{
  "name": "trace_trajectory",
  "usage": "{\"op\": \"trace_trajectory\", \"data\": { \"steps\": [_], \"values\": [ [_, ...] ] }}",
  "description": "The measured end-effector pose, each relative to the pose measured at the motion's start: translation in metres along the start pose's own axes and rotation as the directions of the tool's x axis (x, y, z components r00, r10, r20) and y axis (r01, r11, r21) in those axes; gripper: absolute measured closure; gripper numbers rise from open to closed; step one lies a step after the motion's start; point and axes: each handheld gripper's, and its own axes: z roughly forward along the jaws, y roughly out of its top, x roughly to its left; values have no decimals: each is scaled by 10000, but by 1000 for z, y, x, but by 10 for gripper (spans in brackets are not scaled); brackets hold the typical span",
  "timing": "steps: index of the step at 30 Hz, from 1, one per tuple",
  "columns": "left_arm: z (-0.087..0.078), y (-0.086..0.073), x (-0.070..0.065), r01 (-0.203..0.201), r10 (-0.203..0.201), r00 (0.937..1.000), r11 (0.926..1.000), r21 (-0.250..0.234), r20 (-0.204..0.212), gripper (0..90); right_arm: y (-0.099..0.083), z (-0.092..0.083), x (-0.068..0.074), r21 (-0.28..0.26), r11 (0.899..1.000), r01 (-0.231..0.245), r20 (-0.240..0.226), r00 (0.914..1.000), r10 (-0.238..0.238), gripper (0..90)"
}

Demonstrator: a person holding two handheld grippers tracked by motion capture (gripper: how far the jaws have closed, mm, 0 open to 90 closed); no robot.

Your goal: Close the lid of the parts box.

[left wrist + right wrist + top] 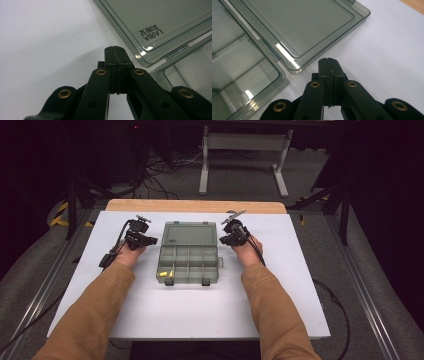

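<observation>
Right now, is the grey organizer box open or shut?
Open: the organizer box has its lid folded back flat on the table, its compartments exposed.

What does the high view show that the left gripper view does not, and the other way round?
High view alone: both hands with the left gripper and right gripper flanking the organiser box, a small yellow item in a near-left compartment, and two black latches on the box's near edge.

Left gripper view alone: the word LARIA moulded into the lid, and that gripper's jaws pressed shut with nothing between them.

Shared: the open clear lid, the box's tray and the white table.
</observation>
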Motion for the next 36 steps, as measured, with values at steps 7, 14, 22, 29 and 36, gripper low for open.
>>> {"op": "trace_trajectory", "data": {
  "steps": [7,14,22,29,36],
  "values": [
    [7,-1,-2,-10,8,9999,9999,169,139,897,-1,6,0,168,9998,-101,-5,9999,101,900],
    [11,-2,-4,-261,255,9994,9993,266,238,897,-3,10,-1,328,9994,-141,-69,9999,143,900],
    [14,-2,-5,-327,317,9988,9991,277,367,898,-3,11,-1,403,9991,-88,-78,9999,91,900],
    [15,-2,-4,-519,507,9976,9983,262,466,898,-3,14,1,443,9990,8,-102,9999,-4,900],
    [15,-2,-4,-590,576,9973,9979,282,458,899,-1,15,2,491,9986,184,-83,9998,-180,900]
  ]
}}
